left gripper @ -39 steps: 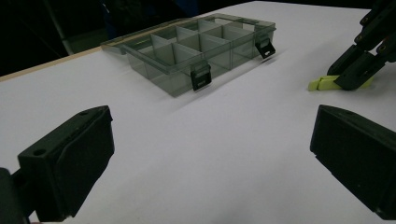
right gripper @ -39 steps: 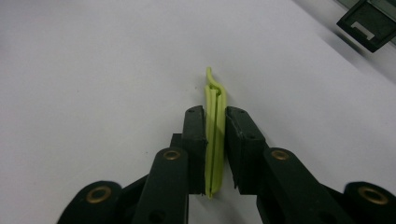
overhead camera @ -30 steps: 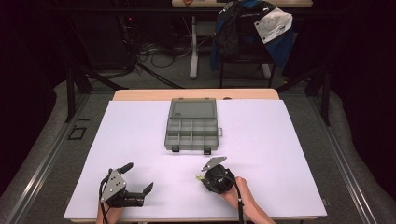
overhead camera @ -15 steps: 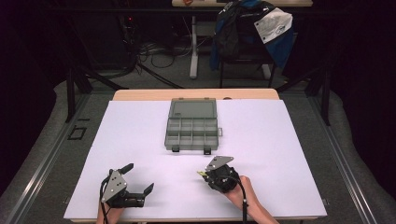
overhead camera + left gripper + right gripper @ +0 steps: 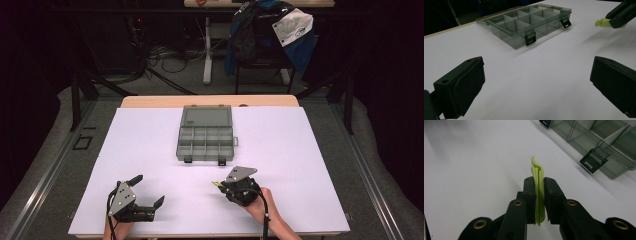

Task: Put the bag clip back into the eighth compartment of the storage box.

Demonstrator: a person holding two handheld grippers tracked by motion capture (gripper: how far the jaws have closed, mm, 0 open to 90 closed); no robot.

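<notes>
A clear grey compartment box [image 5: 205,142] lies open mid-table, its lid [image 5: 206,116] folded back flat and two black latches facing me. My right gripper [image 5: 220,184] hovers in front of the box, shut on a flat yellow-green plastic piece [image 5: 537,168] that stands on edge and sticks out past the jaws of the right gripper [image 5: 539,182]. The left gripper view shows that piece [image 5: 602,23] and the box [image 5: 524,22] ahead. My left gripper [image 5: 148,190] sits at the near left, open, with bare table between its jaws.
A white sheet [image 5: 300,150] covers the table, with a wooden strip [image 5: 210,101] at its far edge. Beyond the table stand a chair draped with a blue jacket [image 5: 270,30] and floor cables [image 5: 165,55]. The box latch [image 5: 594,160] lies ahead right of the held piece.
My right gripper has drifted slightly to the right with the yellow-green piece in it. The left gripper has stayed put.
</notes>
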